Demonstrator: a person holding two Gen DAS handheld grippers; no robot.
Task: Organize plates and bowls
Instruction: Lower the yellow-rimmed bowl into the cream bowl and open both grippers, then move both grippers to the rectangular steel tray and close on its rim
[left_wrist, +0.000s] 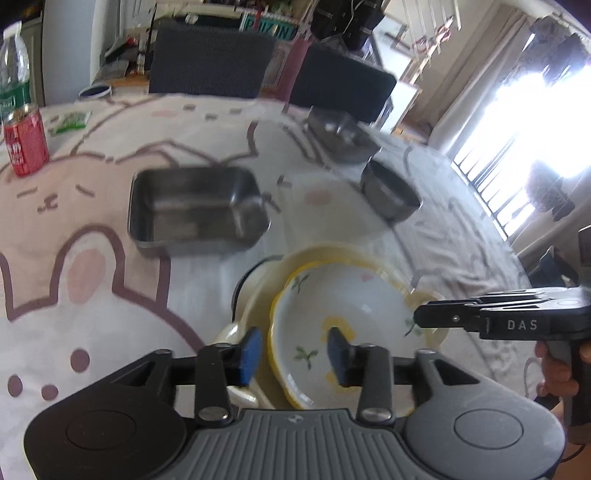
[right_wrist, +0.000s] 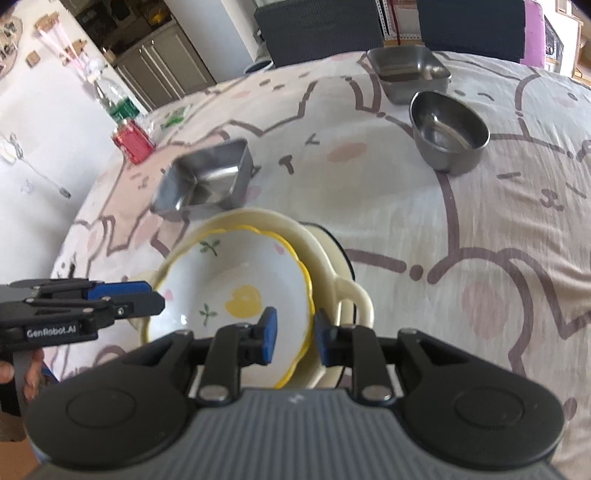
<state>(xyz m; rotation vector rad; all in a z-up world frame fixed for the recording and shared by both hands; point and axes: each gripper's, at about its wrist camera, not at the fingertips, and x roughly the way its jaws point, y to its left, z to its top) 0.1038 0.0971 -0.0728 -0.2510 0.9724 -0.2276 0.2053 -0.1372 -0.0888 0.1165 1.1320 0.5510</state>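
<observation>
A white floral bowl with a yellow scalloped rim (left_wrist: 343, 325) sits nested inside a larger cream bowl (left_wrist: 332, 254), which in turn rests on a cream handled dish (right_wrist: 351, 295), all stacked at the near edge of a table covered by a bunny-print cloth (left_wrist: 92, 295). The left gripper (left_wrist: 295, 354) hangs over the near rim of the floral bowl with its jaws moderately apart: one blue pad lies outside the rim, the other over the bowl's inside, and neither presses on the china. The right gripper (right_wrist: 293, 338) straddles the opposite rim in the same manner, its jaws narrower but with a clear gap on either side of the edge, so it grips nothing. Each gripper shows from the side in the other's view, with part of a hand (left_wrist: 557, 373) visible on its grip. Farther back on the cloth stand a rectangular steel tray (left_wrist: 197, 208), a round steel bowl (right_wrist: 448, 131) and, just behind that bowl, a second steel tray (right_wrist: 410, 74); these are well apart from the stack. A red drink can (left_wrist: 26, 144) and a clear plastic bottle (left_wrist: 14, 70) stand together at the far left edge of the table
</observation>
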